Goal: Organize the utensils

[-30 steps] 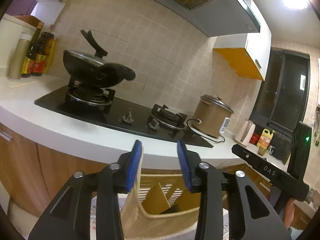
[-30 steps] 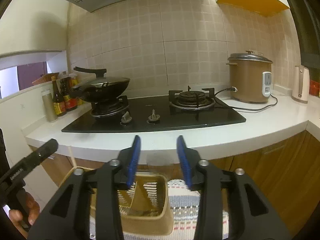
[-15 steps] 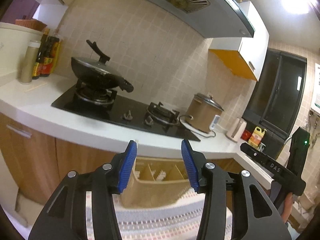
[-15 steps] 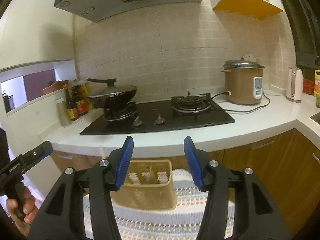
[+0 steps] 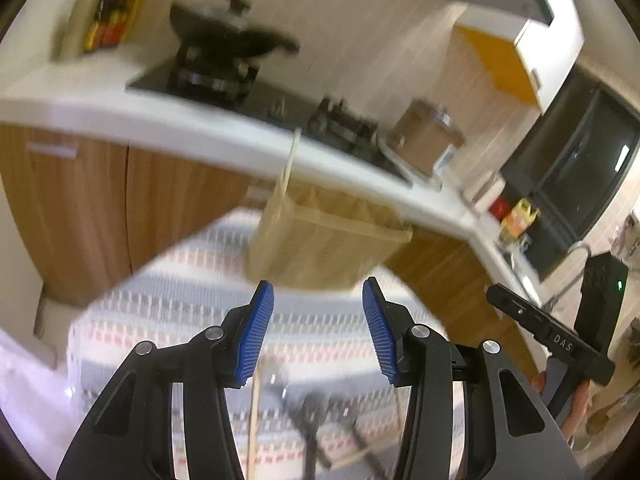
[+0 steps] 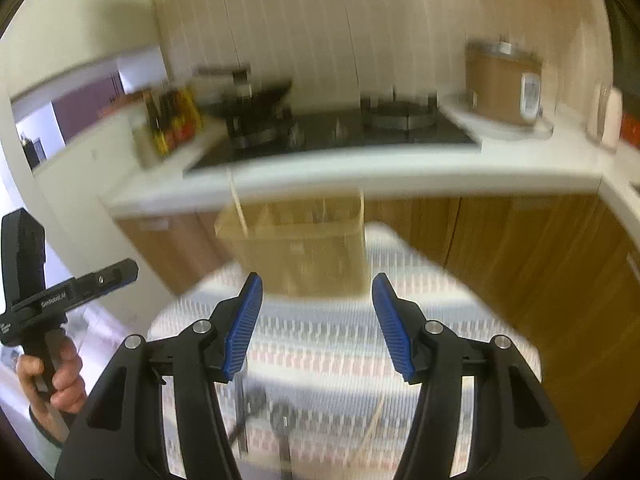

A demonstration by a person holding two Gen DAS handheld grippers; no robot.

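In the left wrist view, the left gripper (image 5: 318, 312) is seen part open with nothing between its blue ribbed pads, having just widened. A beige divided plastic utensil basket (image 5: 328, 240) stands at frame centre on a striped woven cloth (image 5: 168, 300); blurred dark utensils (image 5: 312, 420) lie at lower centre.

In the right wrist view, the right gripper (image 6: 316, 312) is likewise part open and empty, having just widened. The basket (image 6: 300, 256) sits centrally, just above the pads, with utensils (image 6: 280, 416) below.

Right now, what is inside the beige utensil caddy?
The caddy shows dividers and one pale chopstick sticking up from its left corner. Its walls and blur hide anything lower inside.
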